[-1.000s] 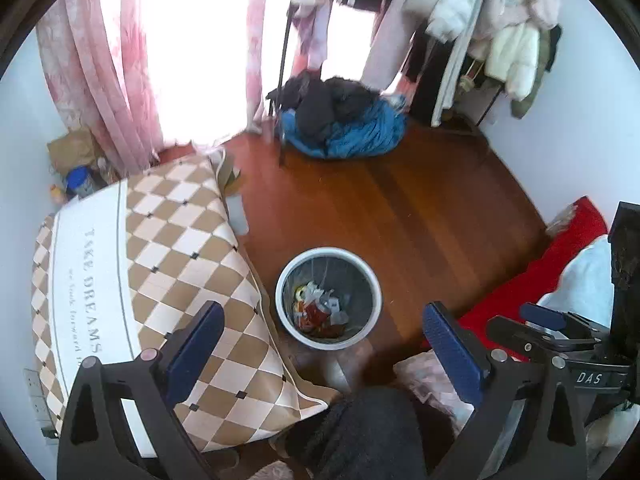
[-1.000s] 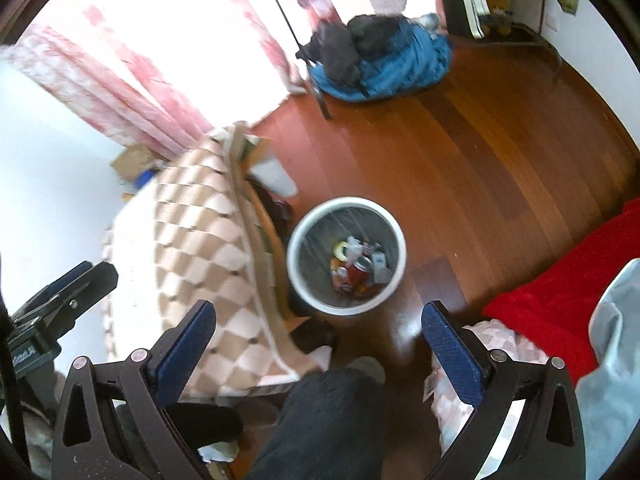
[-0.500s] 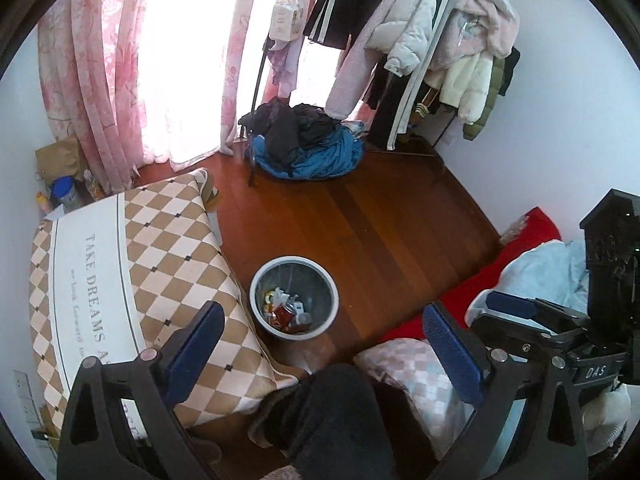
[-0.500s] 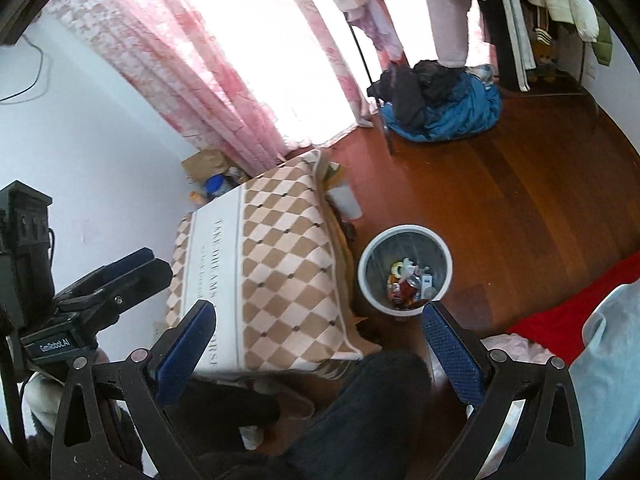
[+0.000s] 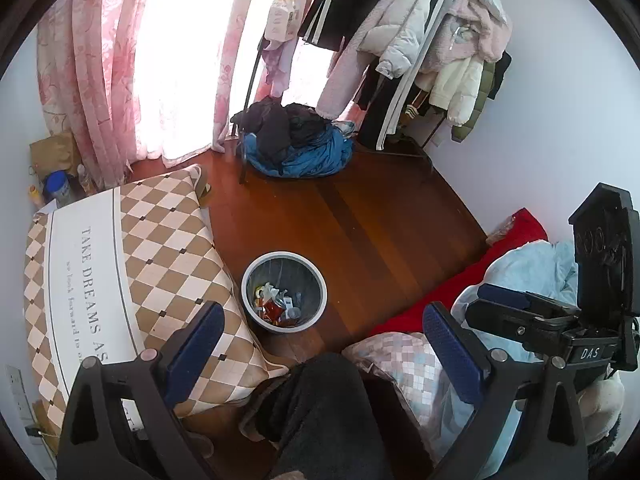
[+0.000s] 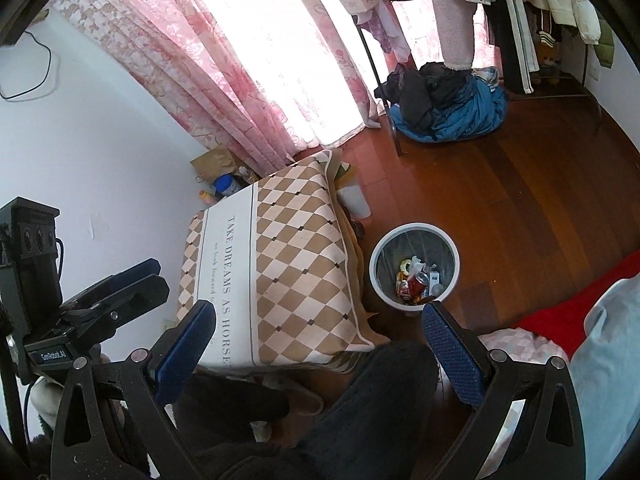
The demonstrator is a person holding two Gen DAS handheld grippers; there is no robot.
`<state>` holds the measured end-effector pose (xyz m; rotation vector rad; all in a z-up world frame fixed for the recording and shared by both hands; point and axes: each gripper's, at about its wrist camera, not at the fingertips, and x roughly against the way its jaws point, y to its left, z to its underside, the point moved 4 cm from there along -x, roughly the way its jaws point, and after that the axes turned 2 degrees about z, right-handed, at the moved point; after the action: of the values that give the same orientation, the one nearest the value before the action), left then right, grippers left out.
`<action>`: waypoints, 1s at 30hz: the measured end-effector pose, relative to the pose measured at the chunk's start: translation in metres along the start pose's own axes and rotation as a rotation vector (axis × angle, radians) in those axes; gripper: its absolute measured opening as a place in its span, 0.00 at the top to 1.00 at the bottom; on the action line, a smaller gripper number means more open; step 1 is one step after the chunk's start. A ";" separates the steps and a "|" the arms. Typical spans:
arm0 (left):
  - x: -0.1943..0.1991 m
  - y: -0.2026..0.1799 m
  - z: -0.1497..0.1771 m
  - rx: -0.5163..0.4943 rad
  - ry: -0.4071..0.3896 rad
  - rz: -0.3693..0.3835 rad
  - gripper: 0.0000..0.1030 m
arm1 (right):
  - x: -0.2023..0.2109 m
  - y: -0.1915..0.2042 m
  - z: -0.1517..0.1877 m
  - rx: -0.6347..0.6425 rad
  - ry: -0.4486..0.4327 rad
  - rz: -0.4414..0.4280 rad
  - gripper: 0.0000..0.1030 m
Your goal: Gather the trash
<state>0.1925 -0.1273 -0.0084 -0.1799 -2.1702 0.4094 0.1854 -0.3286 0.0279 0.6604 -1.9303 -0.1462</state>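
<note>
A round white-rimmed trash bin (image 5: 245, 280) stands on the wooden floor, holding a pile of wrappers and a red can (image 5: 276, 304). It also shows in the right wrist view (image 6: 374, 258) with the trash (image 6: 418, 280) inside. My left gripper (image 5: 322, 330) is open and empty, held high above the bin. My right gripper (image 6: 318, 330) is open and empty too, also well above the floor. The right gripper's body shows at the right of the left wrist view (image 5: 552, 316); the left one shows at the left of the right wrist view (image 6: 96, 300).
A large checked cushion (image 5: 120, 264) lies left of the bin. A heap of dark and blue clothes (image 5: 296, 144) sits under a coat rack (image 5: 400, 40) by the pink curtains. A red blanket (image 5: 500, 248) and bedding lie right. My dark-trousered leg (image 5: 328, 412) is below.
Both grippers have risen and pulled back from the bin, so it looks smaller and more of the room shows. Both stay open and empty.
</note>
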 end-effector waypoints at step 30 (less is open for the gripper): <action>0.012 0.000 0.003 0.009 -0.033 -0.020 0.00 | 0.012 0.016 0.008 0.055 -0.006 0.103 0.00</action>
<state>0.1829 -0.1250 -0.0013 -0.1471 -2.2004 0.4139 0.1688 -0.3233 0.0400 0.5955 -1.9755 -0.0304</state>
